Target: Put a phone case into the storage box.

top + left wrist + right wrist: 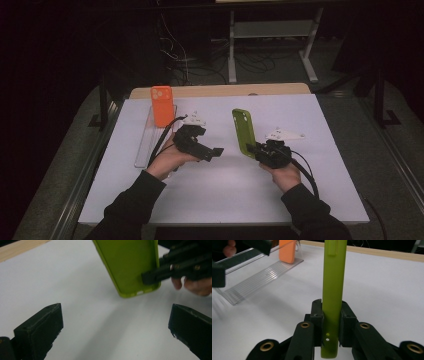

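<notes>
Right gripper [331, 315] clamps green case [243, 132]; left gripper [116, 322] agape (orange case [162, 105] in clear stand [145, 145], well apart).

you've got a lime-green phone case [243, 132] in the black right gripper [255, 149], an orange case [162, 105] on a clear ribbed stand [146, 142], and a white table [225, 185].

Lime-green phone case [243, 132], empty, upright on edge, above white table.

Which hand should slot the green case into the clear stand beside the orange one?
Right: the right gripper already clamps the green case; the left gripper is open, holding nothing.
</notes>
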`<state>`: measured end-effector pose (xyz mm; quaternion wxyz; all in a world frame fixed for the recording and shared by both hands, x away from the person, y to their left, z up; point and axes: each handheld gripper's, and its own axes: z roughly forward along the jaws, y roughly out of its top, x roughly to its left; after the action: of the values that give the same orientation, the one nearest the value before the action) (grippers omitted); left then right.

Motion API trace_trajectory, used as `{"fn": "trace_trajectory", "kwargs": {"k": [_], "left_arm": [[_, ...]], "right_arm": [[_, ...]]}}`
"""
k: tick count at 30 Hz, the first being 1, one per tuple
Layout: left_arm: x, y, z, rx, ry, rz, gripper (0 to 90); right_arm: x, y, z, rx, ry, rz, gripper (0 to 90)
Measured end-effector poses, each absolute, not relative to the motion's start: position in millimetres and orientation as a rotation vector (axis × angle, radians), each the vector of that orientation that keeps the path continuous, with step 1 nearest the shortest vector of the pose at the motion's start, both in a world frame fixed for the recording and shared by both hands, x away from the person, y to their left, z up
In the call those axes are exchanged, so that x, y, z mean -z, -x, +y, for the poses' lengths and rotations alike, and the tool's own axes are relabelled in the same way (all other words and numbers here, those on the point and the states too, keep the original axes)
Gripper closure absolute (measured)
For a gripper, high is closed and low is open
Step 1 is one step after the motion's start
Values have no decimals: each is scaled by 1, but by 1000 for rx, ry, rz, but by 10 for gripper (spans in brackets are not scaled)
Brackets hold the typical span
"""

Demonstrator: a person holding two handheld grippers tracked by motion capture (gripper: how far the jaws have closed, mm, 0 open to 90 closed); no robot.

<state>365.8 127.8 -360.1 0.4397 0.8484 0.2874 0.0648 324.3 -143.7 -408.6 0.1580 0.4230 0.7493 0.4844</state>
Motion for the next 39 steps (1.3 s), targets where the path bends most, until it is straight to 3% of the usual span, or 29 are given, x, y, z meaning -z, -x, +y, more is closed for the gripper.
{"fn": "trace_trajectory", "kwargs": {"k": [15,39], "left_arm": [[346,-387,106,-113,-1983,717,0],[364,-393,92,-97,-1938,746,0]], "right_arm": [[407,-318,-125,-1422,-1168,2183,758],[408,-314,-111,-1442,-1116,2226,758]]}}
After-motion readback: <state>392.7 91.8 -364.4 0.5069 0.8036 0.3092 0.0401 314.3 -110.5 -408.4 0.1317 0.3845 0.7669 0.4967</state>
